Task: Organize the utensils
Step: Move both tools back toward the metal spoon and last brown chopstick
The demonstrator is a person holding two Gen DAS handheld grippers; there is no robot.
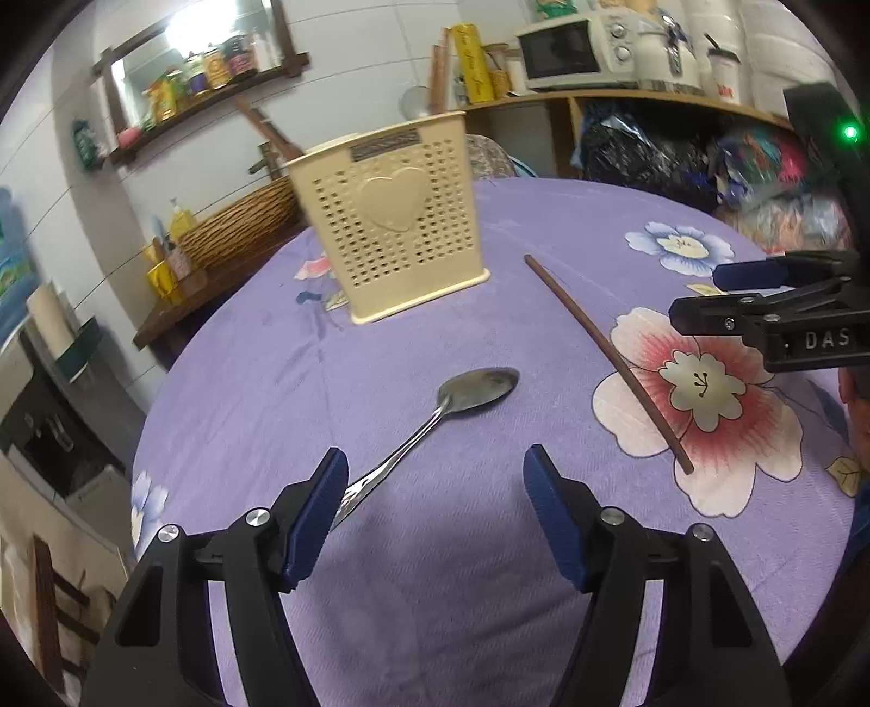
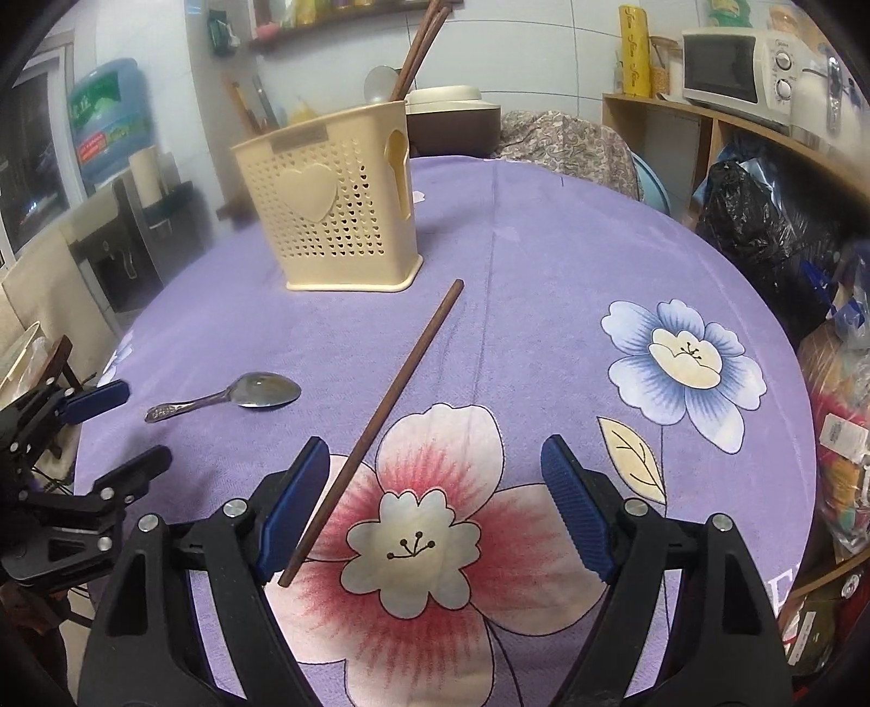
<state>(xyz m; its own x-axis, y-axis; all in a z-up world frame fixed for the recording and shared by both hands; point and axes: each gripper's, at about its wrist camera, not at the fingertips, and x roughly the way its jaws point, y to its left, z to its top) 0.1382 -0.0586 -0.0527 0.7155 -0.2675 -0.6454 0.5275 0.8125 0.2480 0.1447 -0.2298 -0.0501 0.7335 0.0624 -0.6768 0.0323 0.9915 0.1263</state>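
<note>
A cream perforated utensil holder (image 1: 394, 220) with a heart stands on the purple flowered tablecloth (image 1: 435, 571); it also shows in the right wrist view (image 2: 331, 206), holding brown chopsticks (image 2: 418, 49) and a spoon. A metal spoon (image 1: 435, 413) lies flat, its handle end beside my left gripper's left finger; it also shows in the right wrist view (image 2: 234, 396). A brown chopstick (image 1: 606, 359) lies loose; it also shows in the right wrist view (image 2: 380, 419), its near end by my right gripper's left finger. My left gripper (image 1: 435, 467) is open and empty. My right gripper (image 2: 435, 457) is open and empty.
The round table's edge (image 2: 783, 348) curves close on the right. A wooden shelf with a white microwave (image 1: 571, 51) and bags stands behind. A wicker basket (image 1: 244, 228) and a wall shelf of jars are on the left.
</note>
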